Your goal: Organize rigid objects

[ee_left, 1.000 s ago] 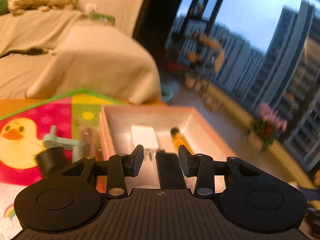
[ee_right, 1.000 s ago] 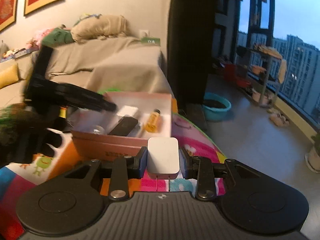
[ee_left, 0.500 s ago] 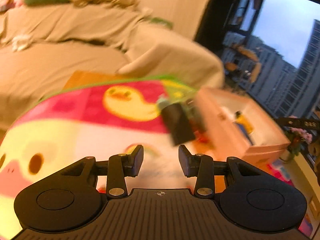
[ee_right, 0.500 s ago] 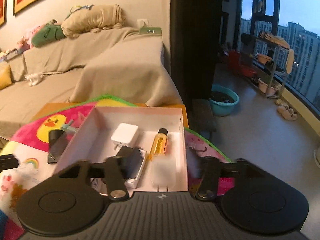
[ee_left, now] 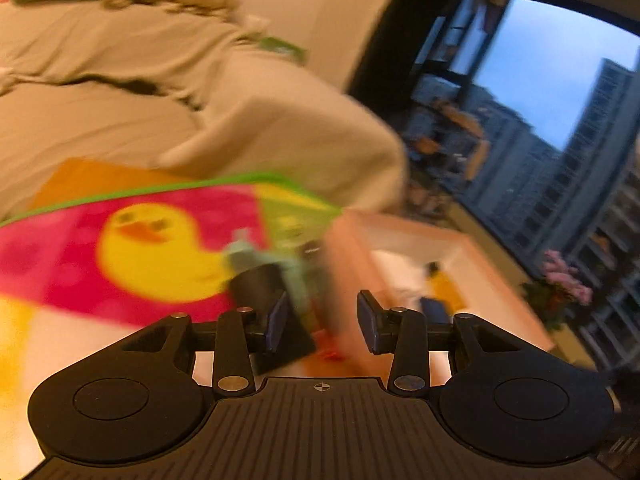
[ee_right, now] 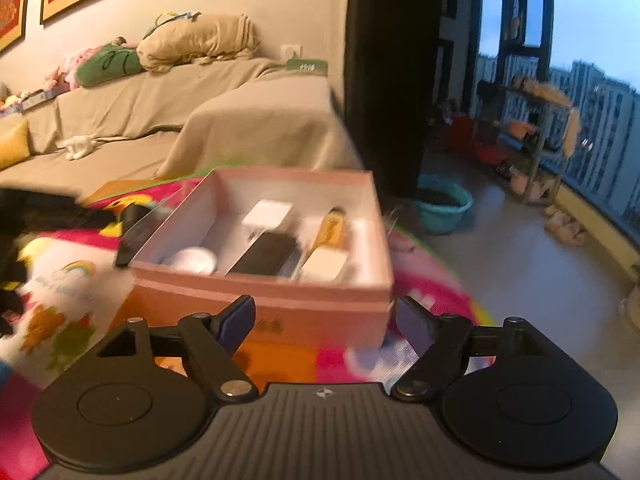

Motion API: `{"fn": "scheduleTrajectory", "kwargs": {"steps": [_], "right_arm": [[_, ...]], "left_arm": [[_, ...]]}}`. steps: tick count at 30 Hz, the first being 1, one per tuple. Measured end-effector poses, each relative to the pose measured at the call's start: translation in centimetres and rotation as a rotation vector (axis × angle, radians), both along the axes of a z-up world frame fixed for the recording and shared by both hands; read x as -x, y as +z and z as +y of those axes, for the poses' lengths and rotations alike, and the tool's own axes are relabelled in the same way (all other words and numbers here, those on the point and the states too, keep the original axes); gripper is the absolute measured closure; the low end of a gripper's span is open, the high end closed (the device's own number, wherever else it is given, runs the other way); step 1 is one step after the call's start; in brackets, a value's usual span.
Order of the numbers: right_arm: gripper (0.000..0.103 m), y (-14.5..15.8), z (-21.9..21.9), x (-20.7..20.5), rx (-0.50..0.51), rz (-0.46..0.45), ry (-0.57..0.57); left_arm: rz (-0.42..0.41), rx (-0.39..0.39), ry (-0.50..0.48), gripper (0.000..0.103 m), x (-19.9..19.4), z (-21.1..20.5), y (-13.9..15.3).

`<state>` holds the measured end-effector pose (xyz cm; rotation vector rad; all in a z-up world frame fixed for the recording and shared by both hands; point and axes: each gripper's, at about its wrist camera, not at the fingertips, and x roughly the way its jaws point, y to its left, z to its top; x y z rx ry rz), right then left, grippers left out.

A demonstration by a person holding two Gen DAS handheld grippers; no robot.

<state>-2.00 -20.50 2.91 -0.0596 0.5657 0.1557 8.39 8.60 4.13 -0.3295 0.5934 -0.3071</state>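
A pink box [ee_right: 320,304] stands on the colourful play mat [ee_right: 68,292]. In it lie two white chargers [ee_right: 267,213] [ee_right: 323,265], a black slab [ee_right: 264,254], an amber bottle [ee_right: 331,226] and a round white object [ee_right: 191,261]. My right gripper [ee_right: 325,320] is open and empty, just in front of the box's near wall. My left gripper [ee_left: 323,322] is open and empty above the mat, near a black block [ee_left: 266,312] and a teal tool [ee_left: 256,258] that lie left of the box [ee_left: 460,280]. The left wrist view is blurred.
A beige covered sofa [ee_right: 168,120] runs behind the table. A teal basin [ee_right: 442,202] sits on the floor to the right, by a shelf rack [ee_right: 536,140] at the window. The left gripper's dark body [ee_right: 44,212] shows at the left.
My right gripper opened and let the white charger drop into the box, then drew back. My left gripper swung left off the box and back toward the black block.
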Motion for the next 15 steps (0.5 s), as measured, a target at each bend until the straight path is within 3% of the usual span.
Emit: {"fn": "scheduleTrajectory", "kwargs": {"steps": [5, 8, 9, 10, 11, 15], "right_arm": [[0.025, -2.7, 0.9, -0.3, 0.001, 0.078, -0.008], [0.025, -3.5, 0.9, -0.6, -0.025, 0.110, -0.017], [0.025, -3.7, 0.9, -0.5, -0.032, 0.112, -0.017], [0.025, -3.8, 0.8, -0.5, -0.035, 0.113, -0.018], [0.025, -4.0, 0.8, -0.4, -0.036, 0.116, -0.020], [0.025, -4.7, 0.5, -0.3, -0.038, 0.135, -0.030]], "left_arm": [[0.051, -0.137, 0.016, 0.061, -3.0, -2.8, -0.6], [0.063, -0.169, 0.004, 0.061, -3.8, -3.7, -1.1], [0.062, -0.176, 0.000, 0.068, -3.7, -3.6, -1.1], [0.065, -0.177, -0.007, 0.074, -3.7, -3.6, -1.2], [0.074, -0.169, -0.019, 0.088, -3.7, -3.5, -1.4], [0.092, -0.077, -0.078, 0.088, -2.6, -2.4, -2.0]]}}
